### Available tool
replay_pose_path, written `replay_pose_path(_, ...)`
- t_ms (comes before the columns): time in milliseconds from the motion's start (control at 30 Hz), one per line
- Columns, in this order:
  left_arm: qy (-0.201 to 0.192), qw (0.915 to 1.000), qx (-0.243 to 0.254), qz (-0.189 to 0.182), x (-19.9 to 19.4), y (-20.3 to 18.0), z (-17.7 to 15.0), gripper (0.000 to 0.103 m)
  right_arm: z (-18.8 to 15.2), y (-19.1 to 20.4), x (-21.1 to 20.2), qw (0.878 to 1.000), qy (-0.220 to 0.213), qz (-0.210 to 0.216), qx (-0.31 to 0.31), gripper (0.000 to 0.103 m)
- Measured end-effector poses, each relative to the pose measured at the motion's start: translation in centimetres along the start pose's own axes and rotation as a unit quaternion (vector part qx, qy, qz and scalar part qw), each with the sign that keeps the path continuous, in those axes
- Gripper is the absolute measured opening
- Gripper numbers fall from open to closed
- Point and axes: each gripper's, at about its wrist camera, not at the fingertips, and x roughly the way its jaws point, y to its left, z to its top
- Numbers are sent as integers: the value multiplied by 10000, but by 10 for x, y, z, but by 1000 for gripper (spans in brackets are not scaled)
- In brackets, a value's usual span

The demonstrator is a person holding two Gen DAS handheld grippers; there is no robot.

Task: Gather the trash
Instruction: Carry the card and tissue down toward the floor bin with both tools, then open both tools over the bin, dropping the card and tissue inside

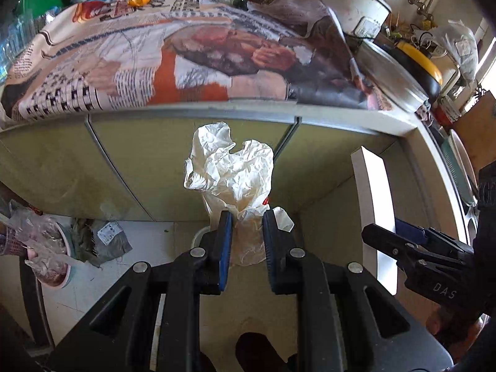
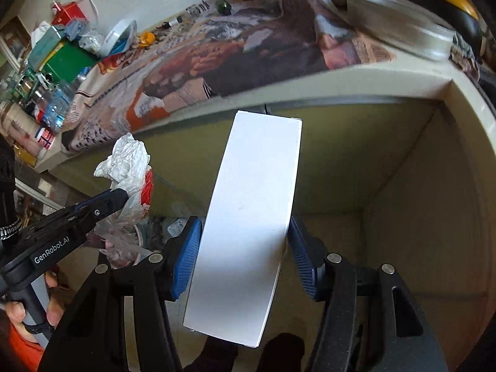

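I see the newspaper-covered counter top arching across the upper field of both wrist views, its grey front edge running left to right above the olive-green cabinet front; the recess under the counter at right is bounded by a pale side wall and offers open room ahead of my right tool. My right gripper is held level below the counter edge, pointing into that recess, its blue-padded fingers pressed against the two long sides of a flat white rectangular box. The box's long axis runs forward along the fingers, its far end tipped slightly right and reaching almost to the counter edge, its near end overhanging back toward the camera. My left gripper sits to the left of the right one, aimed at the cabinet front, its jaws narrowed onto the lower neck of a crumpled white plastic bag. The bag stands upright above the fingertips, its crinkled top billowing toward the counter edge, with a red patch showing on one side. Down at lower left, near the floor, lies a pink-rimmed bowl wrapped in clear film, with a grey crumpled wrapper just beside it.
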Motion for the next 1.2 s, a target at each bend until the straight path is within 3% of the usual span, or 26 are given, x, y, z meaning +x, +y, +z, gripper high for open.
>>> replay_pose_path(167,97,9999,-100,48,68,36,-27,19,-30,-14,79,9990,357,-53,262,54)
replay_pose_path(433,245,9984,-516,4,174,92,-72,19,-75,-26,206,9957,929,-6,-9,54)
replay_pose_path(733,442,9969,-625,157,256,135,-106,19,-112,-36,324,9851,1699,266,-55,54)
replay_pose_path(900,590,9954,-732,205,286,144,-116,19,-112,-35,354,9854,1684,226,-104,55)
replay_pose_path(1200,741,9942,-742,239,313,147,-125,19,-111,-44,370,9834,1797,183,-149,56)
